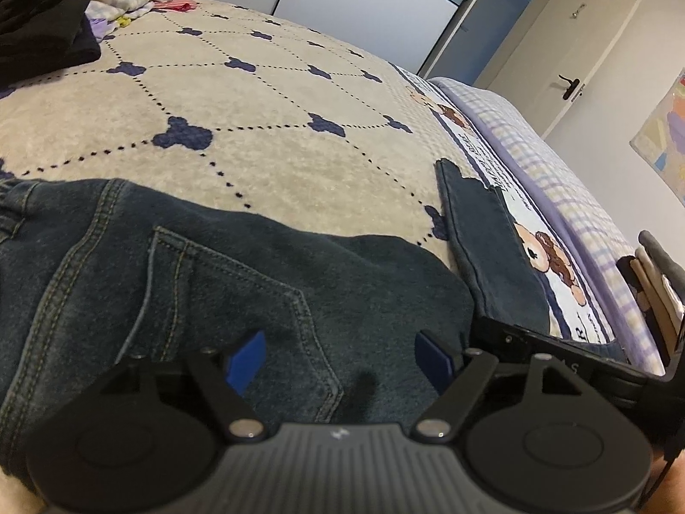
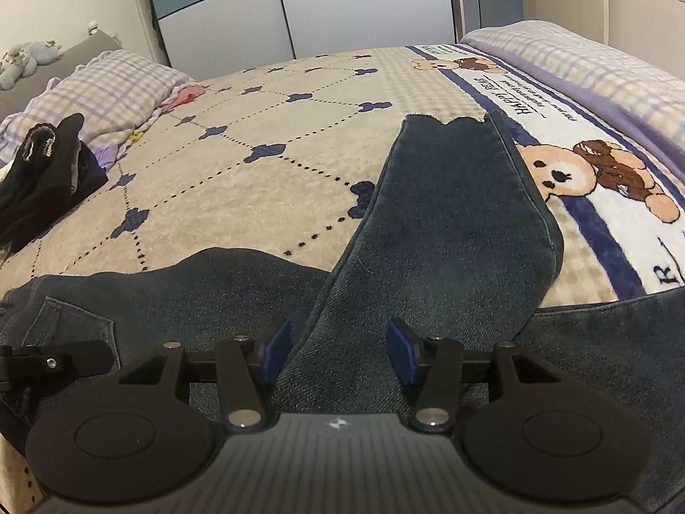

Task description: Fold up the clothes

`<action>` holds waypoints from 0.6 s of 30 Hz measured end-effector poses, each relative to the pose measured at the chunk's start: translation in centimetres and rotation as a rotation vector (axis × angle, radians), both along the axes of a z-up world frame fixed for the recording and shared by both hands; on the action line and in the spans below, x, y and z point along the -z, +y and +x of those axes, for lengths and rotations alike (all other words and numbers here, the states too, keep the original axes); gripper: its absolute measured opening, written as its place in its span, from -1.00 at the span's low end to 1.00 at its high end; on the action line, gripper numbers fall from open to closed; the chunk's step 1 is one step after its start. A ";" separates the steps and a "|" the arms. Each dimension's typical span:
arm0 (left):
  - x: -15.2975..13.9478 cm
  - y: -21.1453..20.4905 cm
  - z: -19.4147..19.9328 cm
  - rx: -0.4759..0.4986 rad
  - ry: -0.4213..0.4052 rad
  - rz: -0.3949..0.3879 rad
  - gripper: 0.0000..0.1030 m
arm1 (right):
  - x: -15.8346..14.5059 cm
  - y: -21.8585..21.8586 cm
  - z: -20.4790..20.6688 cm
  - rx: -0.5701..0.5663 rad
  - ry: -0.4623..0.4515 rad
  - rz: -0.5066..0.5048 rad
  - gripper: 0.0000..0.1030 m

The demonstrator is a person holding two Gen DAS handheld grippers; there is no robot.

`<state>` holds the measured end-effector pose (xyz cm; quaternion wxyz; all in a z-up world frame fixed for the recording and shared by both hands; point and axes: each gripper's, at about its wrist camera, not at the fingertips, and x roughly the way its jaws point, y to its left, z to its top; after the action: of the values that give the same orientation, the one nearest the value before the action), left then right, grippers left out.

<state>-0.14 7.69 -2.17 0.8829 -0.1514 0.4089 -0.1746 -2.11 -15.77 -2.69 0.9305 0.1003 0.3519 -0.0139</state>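
Dark blue jeans (image 1: 239,274) lie on the bed, back pocket up under my left gripper (image 1: 340,357), which is open just above the seat. In the right wrist view one jeans leg (image 2: 449,222) runs away from me to a frayed hem, with the seat (image 2: 214,291) at the left. My right gripper (image 2: 338,353) is open, its blue pads either side of the leg's near end. The right gripper's body (image 1: 556,360) shows at the right of the left wrist view.
The beige blanket (image 2: 265,188) with dotted diamonds and a bear border (image 2: 569,171) covers the bed. A pile of black clothes (image 2: 38,180) lies at the far left near a checked pillow (image 2: 102,85). Wardrobe doors (image 2: 342,4) stand behind.
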 end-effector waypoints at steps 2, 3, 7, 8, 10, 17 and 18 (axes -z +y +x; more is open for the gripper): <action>0.0 -0.1 0.0 0.001 0.000 0.000 0.56 | -0.1 -0.1 0.1 0.001 0.002 0.004 0.04; -0.1 -0.1 0.1 0.002 0.000 -0.003 0.56 | -0.2 -0.1 0.2 0.000 0.003 0.003 0.04; -0.1 -0.2 0.2 0.016 0.004 -0.021 0.57 | -0.6 -0.2 0.8 -0.003 0.005 0.007 0.04; -0.1 -0.1 0.2 0.022 0.004 -0.022 0.56 | -0.7 -0.4 1.0 -0.004 0.005 0.018 0.04; 0.0 -0.1 0.4 0.028 0.004 -0.022 0.56 | -0.8 -0.8 1.6 -0.003 0.009 0.036 0.04; 0.2 0.0 1.2 0.031 0.015 -0.036 0.56 | -0.5 -2.3 4.6 0.043 0.020 0.077 0.04; 0.2 0.0 1.2 0.032 0.014 -0.034 0.56 | -0.3 -2.3 5.0 0.048 0.023 0.076 0.04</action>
<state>1.02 7.66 -2.39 0.8743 -0.1611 0.4144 -0.1945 2.88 -18.11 -2.44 0.9213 0.1436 0.3605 -0.0241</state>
